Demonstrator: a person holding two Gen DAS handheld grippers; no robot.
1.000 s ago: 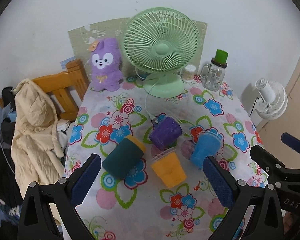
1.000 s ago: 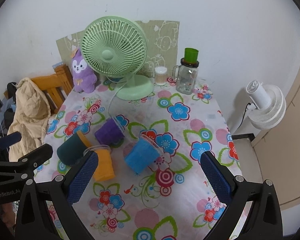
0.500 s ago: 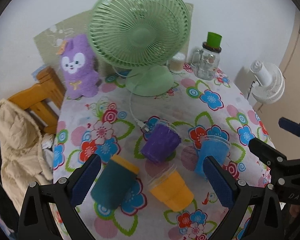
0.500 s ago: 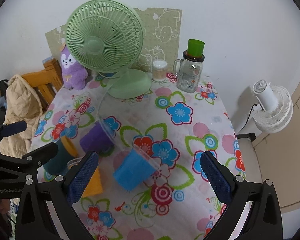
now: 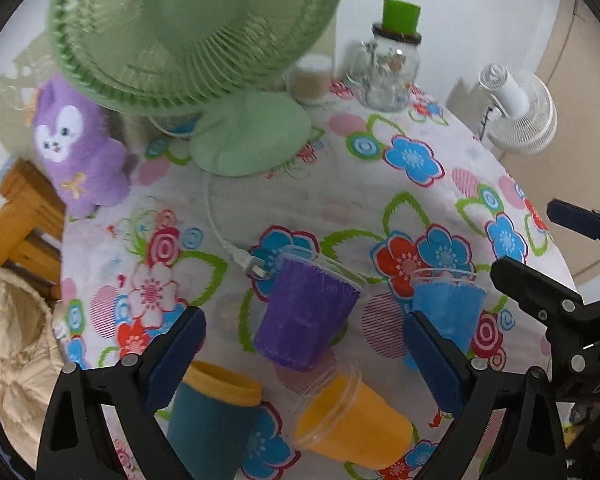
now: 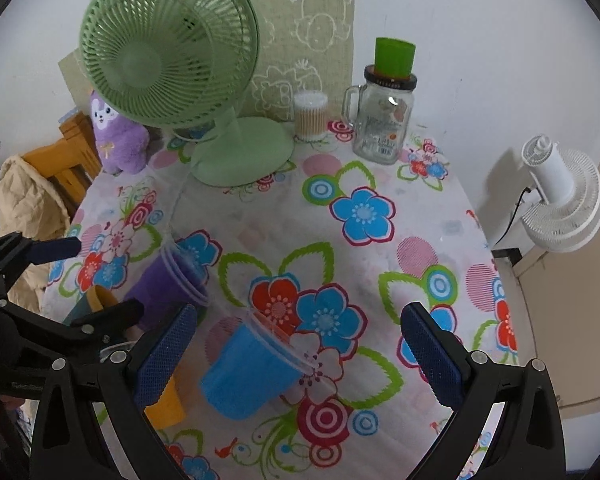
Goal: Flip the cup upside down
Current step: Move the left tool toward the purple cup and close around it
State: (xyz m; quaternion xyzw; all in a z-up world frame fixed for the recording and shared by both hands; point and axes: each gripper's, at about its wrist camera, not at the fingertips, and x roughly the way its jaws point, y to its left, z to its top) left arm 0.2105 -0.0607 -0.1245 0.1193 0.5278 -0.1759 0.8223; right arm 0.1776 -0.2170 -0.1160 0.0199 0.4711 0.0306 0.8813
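Note:
Several cups lie on their sides on the floral tablecloth [image 5: 380, 200]. In the left wrist view: a purple cup [image 5: 304, 316], a blue cup [image 5: 446, 308], an orange cup [image 5: 352, 420] and a dark teal cup [image 5: 212, 420]. My left gripper [image 5: 304, 360] is open, its fingers either side of the purple cup. In the right wrist view my right gripper [image 6: 300, 352] is open over the blue cup [image 6: 252, 372]; the purple cup [image 6: 168, 284] lies to its left. The left gripper [image 6: 52, 320] shows at that view's left edge.
A green desk fan [image 6: 180, 64] stands at the back with its cord [image 5: 220, 232] ending near the purple cup. A purple plush [image 6: 116, 136], a cotton swab tub [image 6: 310, 116] and a glass jar with green lid [image 6: 384, 120] stand behind. A chair with a coat [image 6: 32, 196] is left, a white fan [image 6: 560, 200] right.
Both grippers have moved forward and down toward the cups. The purple cup now lies between my left fingers, the blue cup between my right fingers. The cups have not moved.

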